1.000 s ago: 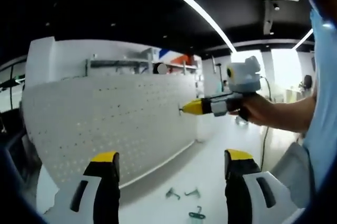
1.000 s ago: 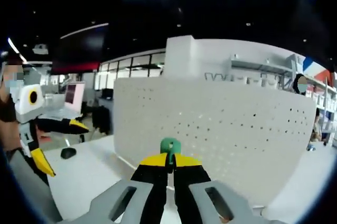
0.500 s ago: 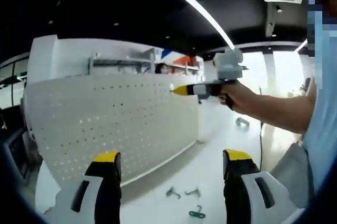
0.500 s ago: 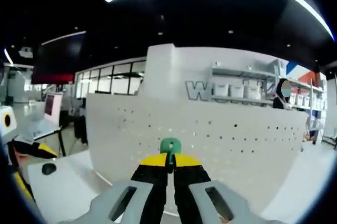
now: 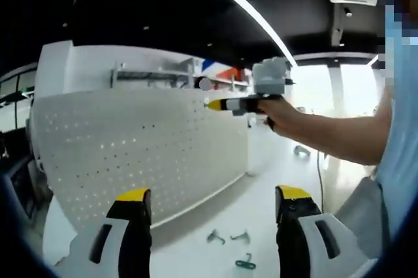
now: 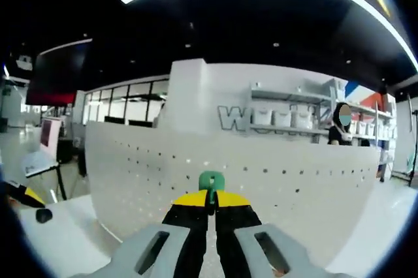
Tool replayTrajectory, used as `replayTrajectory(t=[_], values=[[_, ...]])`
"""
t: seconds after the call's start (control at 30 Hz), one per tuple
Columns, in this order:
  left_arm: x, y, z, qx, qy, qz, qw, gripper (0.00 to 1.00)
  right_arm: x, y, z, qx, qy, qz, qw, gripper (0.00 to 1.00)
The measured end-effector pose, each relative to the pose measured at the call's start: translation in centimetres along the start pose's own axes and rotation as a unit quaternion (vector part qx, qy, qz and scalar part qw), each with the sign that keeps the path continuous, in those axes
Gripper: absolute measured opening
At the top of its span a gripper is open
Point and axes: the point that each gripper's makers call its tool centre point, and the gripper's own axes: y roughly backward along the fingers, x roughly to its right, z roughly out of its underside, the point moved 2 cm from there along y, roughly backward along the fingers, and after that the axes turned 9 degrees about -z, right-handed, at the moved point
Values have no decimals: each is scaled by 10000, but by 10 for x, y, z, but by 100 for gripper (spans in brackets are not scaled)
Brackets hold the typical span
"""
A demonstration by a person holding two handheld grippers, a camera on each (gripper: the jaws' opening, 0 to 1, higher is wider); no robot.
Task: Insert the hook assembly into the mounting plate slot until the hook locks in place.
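My left gripper (image 5: 208, 226) hangs wide open and empty before the pegboard (image 5: 130, 154), spare hooks (image 5: 228, 239) lying on the table below. My right gripper (image 6: 210, 203) pinches the green hook (image 6: 211, 181) near the board's top edge; insertion remains. Wall lettering behind begins "W", the rest unreadable.

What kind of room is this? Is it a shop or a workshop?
Probably an open office or demo workshop, not a home. A big white pegboard stands on a white table, shelves with white bins sit beside large wall letters, and long strip lights cross a dark ceiling.
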Motion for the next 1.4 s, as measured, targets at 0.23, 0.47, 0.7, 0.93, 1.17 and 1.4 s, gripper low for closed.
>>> replayTrajectory(t=[0.23, 0.47, 0.7, 0.93, 1.17, 1.4], values=[[-6, 1, 2, 2, 24, -47, 10000, 78, 8, -12, 0, 11, 141, 94, 9999, 1], [-9, -1, 4, -24, 34, -63, 10000, 77, 12, -22, -2, 58, 248, 143, 9996, 1], [-10, -2, 6, -49, 51, -45, 10000, 76, 16, -29, -2, 76, 242, 241, 9994, 1], [-13, -1, 6, -79, 53, -48, 9999, 74, 16, -32, -3, 137, 113, 278, 9995, 1], [-12, -1, 7, -94, 53, -29, 9999, 73, 18, -32, 0, 172, -114, 323, 9993, 1], [-12, -2, 7, -102, 68, -18, 9999, 72, 17, -33, -1, 190, -88, 356, 9991, 1]])
